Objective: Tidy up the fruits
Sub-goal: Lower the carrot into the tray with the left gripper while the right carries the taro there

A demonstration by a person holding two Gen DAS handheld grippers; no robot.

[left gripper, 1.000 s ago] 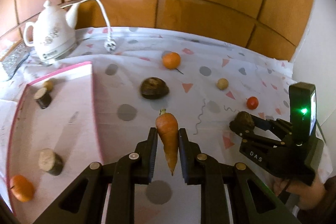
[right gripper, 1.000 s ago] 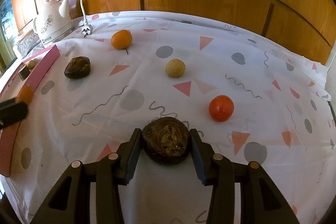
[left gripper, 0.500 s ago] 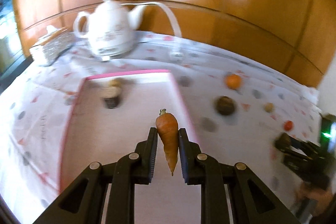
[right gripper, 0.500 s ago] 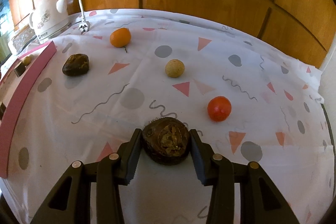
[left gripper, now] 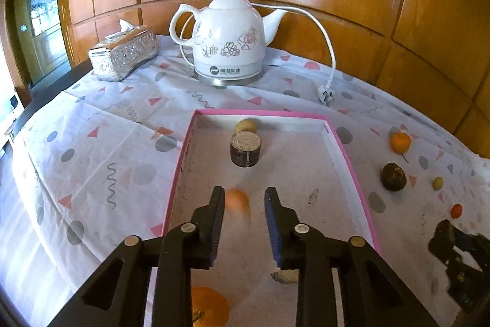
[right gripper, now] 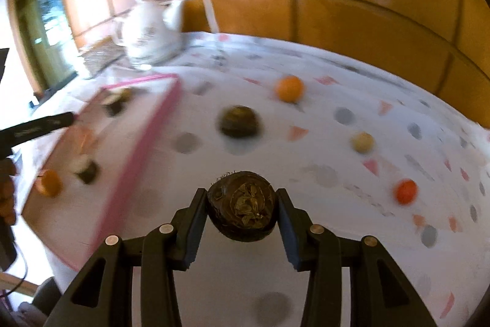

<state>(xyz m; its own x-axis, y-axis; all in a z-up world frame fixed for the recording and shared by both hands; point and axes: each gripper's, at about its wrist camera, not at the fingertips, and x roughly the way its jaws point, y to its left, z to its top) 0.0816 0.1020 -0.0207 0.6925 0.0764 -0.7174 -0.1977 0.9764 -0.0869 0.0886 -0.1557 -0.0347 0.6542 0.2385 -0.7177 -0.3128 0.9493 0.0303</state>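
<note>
From the left wrist, the left gripper (left gripper: 243, 204) hangs over the pink-rimmed tray (left gripper: 349, 152) with its jaws opening; a blurred carrot (left gripper: 237, 202) sits between them against the left pad, clear of the right one, with a cut log piece (left gripper: 246, 150) and a small tan fruit (left gripper: 245, 126) beyond it in the tray. From the right wrist, the right gripper (right gripper: 242, 206) clamps a dark round fruit (right gripper: 242, 206) above the cloth, the tray to its left and a second dark fruit (right gripper: 239, 121), an orange (right gripper: 289, 88) and a tomato (right gripper: 405, 191) lying ahead.
</note>
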